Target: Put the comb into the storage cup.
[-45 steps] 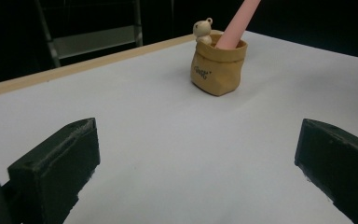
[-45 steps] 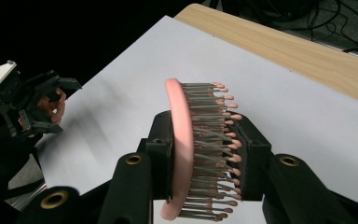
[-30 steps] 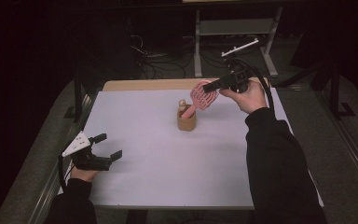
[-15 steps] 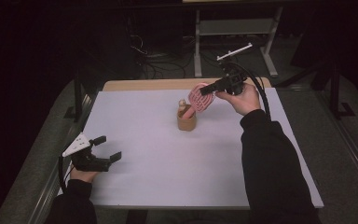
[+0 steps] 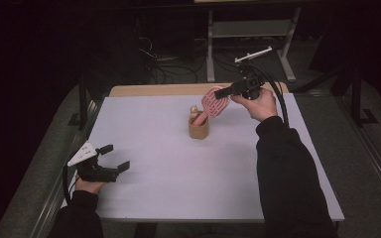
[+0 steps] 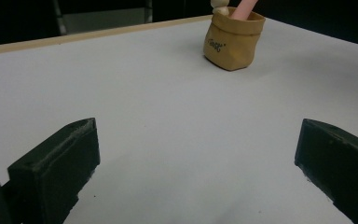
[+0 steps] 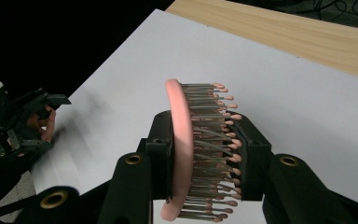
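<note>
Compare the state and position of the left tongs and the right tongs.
The left tongs are open with nothing between the jaws, while the right tongs are shut on the head of a pink plastic hairbrush. The left tongs rest low at the near left edge of the white table; the right tongs are raised above the small tan pouch at the far side. Both are black and hand-held.

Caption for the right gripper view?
Right tongs shut on a pink hairbrush above the white table.

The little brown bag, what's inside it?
The brown bag holds the pink hairbrush's handle and a pale, rounded wooden top. The bag's wall hides their lower ends and anything beneath.
</note>
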Available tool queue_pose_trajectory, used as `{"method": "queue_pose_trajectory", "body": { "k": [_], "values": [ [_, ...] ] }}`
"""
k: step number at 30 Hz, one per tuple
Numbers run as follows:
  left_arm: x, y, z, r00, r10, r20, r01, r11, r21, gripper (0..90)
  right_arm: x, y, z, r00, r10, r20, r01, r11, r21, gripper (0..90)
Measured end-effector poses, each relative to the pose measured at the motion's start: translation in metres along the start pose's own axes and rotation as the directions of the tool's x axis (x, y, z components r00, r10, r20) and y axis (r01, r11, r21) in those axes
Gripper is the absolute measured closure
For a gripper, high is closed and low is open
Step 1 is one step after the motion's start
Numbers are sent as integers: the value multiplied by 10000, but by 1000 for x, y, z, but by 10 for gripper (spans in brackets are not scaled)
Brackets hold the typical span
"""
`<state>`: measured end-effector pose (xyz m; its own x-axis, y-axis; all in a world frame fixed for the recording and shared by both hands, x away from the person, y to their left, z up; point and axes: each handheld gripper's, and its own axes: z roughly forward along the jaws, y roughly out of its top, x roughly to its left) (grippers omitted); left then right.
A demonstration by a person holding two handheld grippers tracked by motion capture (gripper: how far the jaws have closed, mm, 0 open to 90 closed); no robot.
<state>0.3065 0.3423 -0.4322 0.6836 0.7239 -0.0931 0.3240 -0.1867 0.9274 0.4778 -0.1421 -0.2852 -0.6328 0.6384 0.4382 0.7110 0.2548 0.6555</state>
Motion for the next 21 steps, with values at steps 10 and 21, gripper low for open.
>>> {"method": "queue_pose_trajectory", "body": {
  "k": [10,21],
  "values": [
    [-1,-1,1,10000,68,13,-68,9999,79,0,-6,-7,-2,9988,455,-206,-458,9989,-139,610],
    [-1,-1,2,10000,77,12,-77,9999,112,0,-9,-9,-6,9974,705,-125,-707,9973,-177,358]
  ]
}}
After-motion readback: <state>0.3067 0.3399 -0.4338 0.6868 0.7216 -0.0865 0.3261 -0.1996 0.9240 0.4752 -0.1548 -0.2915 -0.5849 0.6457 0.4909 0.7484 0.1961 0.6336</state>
